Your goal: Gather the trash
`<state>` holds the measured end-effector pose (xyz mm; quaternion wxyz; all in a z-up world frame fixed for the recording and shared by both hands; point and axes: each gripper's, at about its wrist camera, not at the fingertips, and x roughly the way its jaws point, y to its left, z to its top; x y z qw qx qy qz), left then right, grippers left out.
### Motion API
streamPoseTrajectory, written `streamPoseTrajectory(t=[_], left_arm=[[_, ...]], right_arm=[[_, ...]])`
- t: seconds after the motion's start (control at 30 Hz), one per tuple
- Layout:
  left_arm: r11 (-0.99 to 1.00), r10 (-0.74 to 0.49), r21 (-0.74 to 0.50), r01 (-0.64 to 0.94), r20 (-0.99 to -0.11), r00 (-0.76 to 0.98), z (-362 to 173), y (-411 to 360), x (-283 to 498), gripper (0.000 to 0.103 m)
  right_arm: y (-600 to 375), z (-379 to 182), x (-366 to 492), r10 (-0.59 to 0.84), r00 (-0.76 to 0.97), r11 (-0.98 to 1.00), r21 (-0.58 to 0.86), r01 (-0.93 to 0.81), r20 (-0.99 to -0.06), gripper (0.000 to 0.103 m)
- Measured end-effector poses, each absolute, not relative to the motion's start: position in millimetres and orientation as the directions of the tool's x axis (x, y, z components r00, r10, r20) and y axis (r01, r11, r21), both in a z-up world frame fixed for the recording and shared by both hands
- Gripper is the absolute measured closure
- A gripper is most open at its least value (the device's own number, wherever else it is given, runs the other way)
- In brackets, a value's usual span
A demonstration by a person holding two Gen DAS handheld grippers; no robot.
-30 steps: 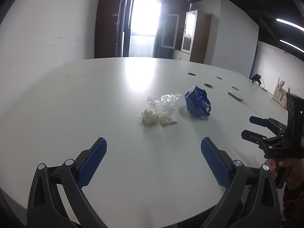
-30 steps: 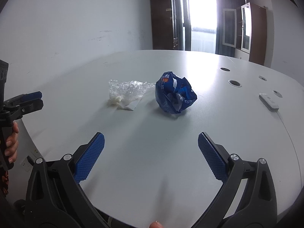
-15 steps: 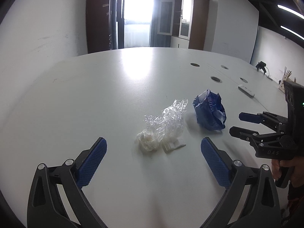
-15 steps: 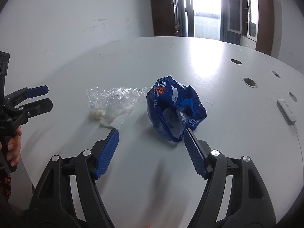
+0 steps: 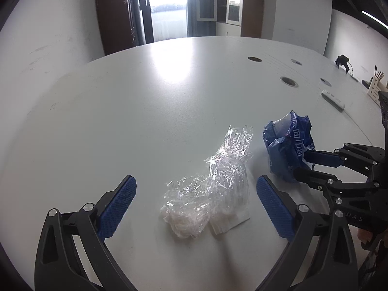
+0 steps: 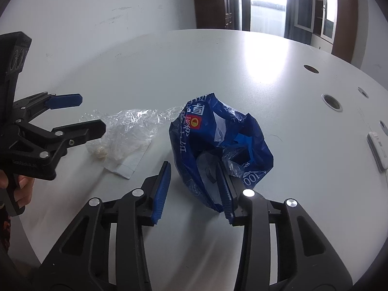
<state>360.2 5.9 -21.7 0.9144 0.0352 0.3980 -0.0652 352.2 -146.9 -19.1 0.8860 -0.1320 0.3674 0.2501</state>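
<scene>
A: The trash is laid out in two heaps on the desk (image 5: 101,111): a crumpled blue bag (image 6: 218,143) at the centre of the right wrist view, and a clear plastic wrapper (image 5: 218,184) with white tissue (image 5: 180,219) tucked under it, low and centre in the left wrist view. The heaps are just beside each other, and no contact between them can be made out.

B: How are the fingers set?

A: The right gripper (image 6: 194,189) is half closed around the near lower part of the bag, with one pad apparently pressed into the plastic and the other just short of it; a firm hold is not yet shown. The left gripper (image 5: 196,206) is held wide open, the wrapper lying between its fingers untouched.

B: What would be needed for a good grasp?

A: Probably a thick fold should be pinched, since thin film may slip out. The tissue should be gathered together with the wrapper, or it may be left behind.

B: And the surroundings?

A: A pale, glossy desk with round cable holes is seen, a white remote (image 6: 378,150) at the right edge, and a bright doorway beyond.
</scene>
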Motion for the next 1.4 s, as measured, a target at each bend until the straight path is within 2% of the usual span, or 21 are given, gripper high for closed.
streamPoseTrajectory(t=[0.03, 0.13, 0.17, 0.23, 0.27, 0.3, 0.37, 0.4, 0.43, 0.47, 0.67, 1.17, 1.4], left_arm=[[0.989, -0.082, 0.024, 0.147, -0.74, 0.668, -25, 4, 363, 0.006], [0.985, -0.072, 0.051, 0.167, -0.753, 0.654, -33, -5, 368, 0.009], [0.981, -0.064, 0.07, 0.179, -0.759, 0.648, -36, -9, 369, 0.018], [0.979, -0.043, 0.095, 0.18, -0.768, 0.639, -40, -13, 371, 0.026], [0.979, -0.047, 0.093, 0.181, -0.763, 0.644, -40, -14, 369, 0.033], [0.979, -0.051, 0.09, 0.181, -0.757, 0.651, -39, -14, 366, 0.035], [0.984, -0.052, 0.077, 0.158, -0.733, 0.678, -30, -10, 360, 0.051], [0.989, -0.057, 0.057, 0.139, -0.713, 0.698, -24, -5, 355, 0.056], [0.991, -0.069, 0.031, 0.127, -0.696, 0.714, -18, 1, 349, 0.068], [0.993, -0.085, 0.001, 0.117, -0.683, 0.726, -12, 6, 344, 0.087], [0.991, -0.13, -0.105, 0.083, -0.61, 0.781, 14, 26, 307, 0.088], [0.949, -0.261, -0.285, 0.138, -0.459, 0.849, 39, 33, 171, 0.089], [0.944, -0.287, -0.28, 0.174, -0.442, 0.849, 30, 13, 115, 0.089]], right_arm=[[-146, -21, 353, 0.34, 0.603, 0.841, -0.053, -0.538, -0.722, 0.084], [-149, -24, 354, 0.345, 0.593, 0.846, -0.033, -0.532, -0.728, 0.092], [-150, -25, 354, 0.351, 0.586, 0.847, -0.02, -0.532, -0.731, 0.094], [-151, -26, 354, 0.352, 0.582, 0.846, -0.017, -0.533, -0.733, 0.101], [-151, -27, 352, 0.354, 0.58, 0.843, -0.018, -0.537, -0.733, 0.101], [-152, -26, 350, 0.357, 0.584, 0.842, -0.02, -0.538, -0.729, 0.102], [-156, -21, 342, 0.369, 0.597, 0.84, -0.02, -0.543, -0.713, 0.103], [-159, -17, 338, 0.379, 0.604, 0.839, -0.016, -0.544, -0.701, 0.103], [-163, -13, 333, 0.395, 0.609, 0.836, -0.005, -0.548, -0.688, 0.103], [-167, -8, 328, 0.418, 0.609, 0.833, 0.017, -0.553, -0.674, 0.103], [-189, 13, 300, 0.483, 0.626, 0.828, 0.088, -0.553, -0.611, 0.103], [-191, 29, 191, 0.541, 0.655, 0.788, 0.046, -0.614, -0.528, 0.103], [-195, 21, 144, 0.549, 0.657, 0.775, 0.019, -0.632, -0.517, 0.103]])
